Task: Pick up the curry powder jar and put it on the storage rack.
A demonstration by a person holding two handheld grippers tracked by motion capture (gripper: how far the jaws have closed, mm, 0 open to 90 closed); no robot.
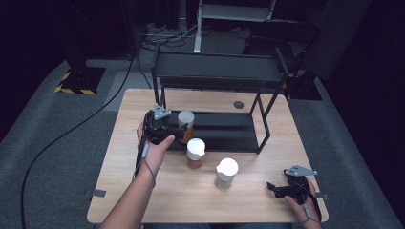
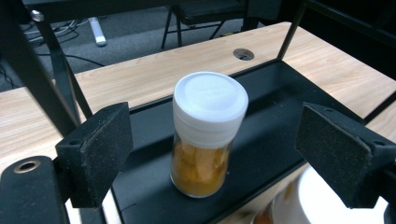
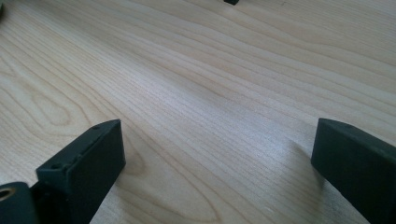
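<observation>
Black pads of your left gripper (image 2: 212, 156) stand apart on either side of jar 1 (image 2: 208, 133) without touching it; the jaws are open and hold nothing. Jar 1 stands upright on the lower shelf (image 2: 271, 116) of the black rack (image 1: 217, 71), near the shelf's front left corner. Judged from this, the placing step for jar 1 is complete and the release is made.

Your right gripper (image 1: 282, 190) rests at the near right corner of the table (image 1: 267, 119). Its jaws are open, with bare wood between them.

Next move, as a judgement:
- Draw the left gripper straight back from jar 1. Keep both pads clear of the cap so the jar does not tip.
- Go to jar 2 (image 1: 195, 153), which stands on the table just in front of the shelf edge, near jar 1.
- Jar 3 (image 1: 226, 172) stands farther toward you, apart from jar 2. Either gripper can reach it.
- Grip below the cap, on the glass body, and keep the jar upright.

Containers:
- Jar 1: white screw cap, clear body, orange-yellow chunks filling the lower part.
- Jar 2: white cap, amber contents.
- Jar 3: white cap, pale contents; what they are cannot be told.
- Upper shelf (image 1: 217, 67) of the rack carries nothing.
</observation>
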